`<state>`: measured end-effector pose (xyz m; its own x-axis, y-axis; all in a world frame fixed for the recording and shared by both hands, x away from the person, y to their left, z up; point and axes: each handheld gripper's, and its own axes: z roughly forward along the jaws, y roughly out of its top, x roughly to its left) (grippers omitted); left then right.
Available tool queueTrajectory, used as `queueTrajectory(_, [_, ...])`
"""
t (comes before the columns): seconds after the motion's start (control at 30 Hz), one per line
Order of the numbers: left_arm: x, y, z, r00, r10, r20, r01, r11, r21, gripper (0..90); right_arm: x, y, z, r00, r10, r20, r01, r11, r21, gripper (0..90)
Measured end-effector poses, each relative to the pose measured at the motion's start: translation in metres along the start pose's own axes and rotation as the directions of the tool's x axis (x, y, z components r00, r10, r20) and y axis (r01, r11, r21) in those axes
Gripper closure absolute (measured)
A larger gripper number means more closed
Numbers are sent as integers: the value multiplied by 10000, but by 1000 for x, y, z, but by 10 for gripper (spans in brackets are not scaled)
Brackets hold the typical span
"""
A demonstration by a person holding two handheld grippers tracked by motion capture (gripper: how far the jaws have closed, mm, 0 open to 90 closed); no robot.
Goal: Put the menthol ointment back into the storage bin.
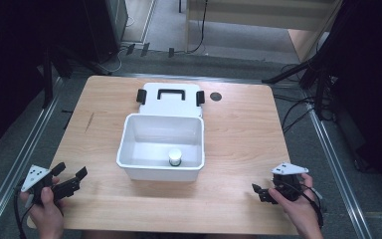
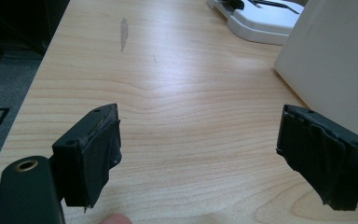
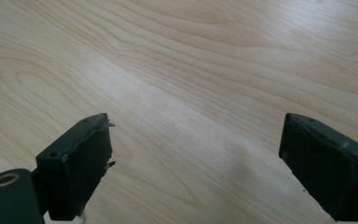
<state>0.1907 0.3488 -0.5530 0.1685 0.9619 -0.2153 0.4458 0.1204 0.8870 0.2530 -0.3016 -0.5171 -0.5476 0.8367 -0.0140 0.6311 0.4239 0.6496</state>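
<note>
High view, box: a white box (image 1: 161,147) stands open at the middle of the surface (image 1: 243,129), and a small white jar (image 1: 174,157) with a dark band sits inside it against the near wall, right of centre.
High view, lid: the box's lid (image 1: 170,98) with a black handle and two black clips lies flat just behind the box, toward the far edge.
High view, tools: the left tool (image 1: 74,179) rests near the near-left corner, the right tool (image 1: 259,192) near the near-right corner; both are well apart from the box and hold nothing.
High view, risk: I judge a reach for the jar could catch a jaw on the near wall, since the jar stands close under it; a push there may slide the light box.
High view, obstacle: a dark round hole (image 1: 216,96) lies in the surface right of the lid, out of the way.
Left gripper view, tool: the jaws stand wide apart with bare wood between them; the box wall (image 2: 335,60) rises at the right, the lid (image 2: 261,21) beyond.
Left gripper view, risk: swinging right would likely knock that wall.
Right gripper view, tool: the jaws are spread wide over bare surface (image 3: 191,84), gripping nothing.
</note>
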Motion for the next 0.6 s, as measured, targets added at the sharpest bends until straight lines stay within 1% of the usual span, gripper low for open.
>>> queueTrajectory(0.03, [0,0,0,10000,27,-21,-27,10000,15,142,-4,-6,0,9999,154,-22,-154,9992,-359,95])
queueTrajectory(0.1, [0,0,0,10000,38,-56,-38,10000,-6,142,-9,-13,-2,9991,432,-18,-432,9960,-788,95])
queueTrajectory(0.17, [-1,0,-1,10000,7,-55,-7,10000,-25,142,-14,-21,-3,9976,687,-30,-685,9895,-1271,95])
queueTrajectory(0.2, [-1,-1,-1,9999,-7,-100,6,10000,-70,142,-17,-24,-4,9966,821,2,-811,9848,-1534,95])
queueTrajectory(0.23, [-1,-1,-2,9999,4,-121,-5,10000,-98,142,-20,-29,-4,9950,994,36,-970,9781,-1843,97])
queueTrajectory(0.27, [-1,-1,-2,9999,-10,-121,9,9999,-110,141,-22,-32,-4,9930,1184,6,-1159,9733,-1981,97])
queueTrajectory(0.3, [-1,-1,-2,9999,17,-118,-19,9999,-146,142,-25,-34,-5,9905,1373,-72,-1355,9656,-2219,99])
queueTrajectory(0.37, [-2,-2,-3,9999,56,-162,-59,9998,-189,142,-29,-38,-4,9837,1794,-150,-1775,9526,-2472,99])
queueTrajectory(0.43, [-2,-2,-3,9998,124,-148,-127,9998,-166,142,-31,-39,-3,9798,1999,61,-1916,9467,-2589,100])
queueTrajectory(0.5, [-3,-2,-3,9998,124,-139,-127,9998,-166,142,-30,-39,-2,9788,2022,318,-1862,9441,-2721,100])
queueTrajectory(0.53, [-3,-2,-3,9998,108,-142,-110,9998,-169,142,-28,-39,-1,9798,1934,508,-1723,9453,-2770,100])
queueTrajectory(0.6, [-2,-2,-3,9998,89,-150,-92,9998,-184,142,-26,-39,2,9811,1788,743,-1514,9474,-2819,100])
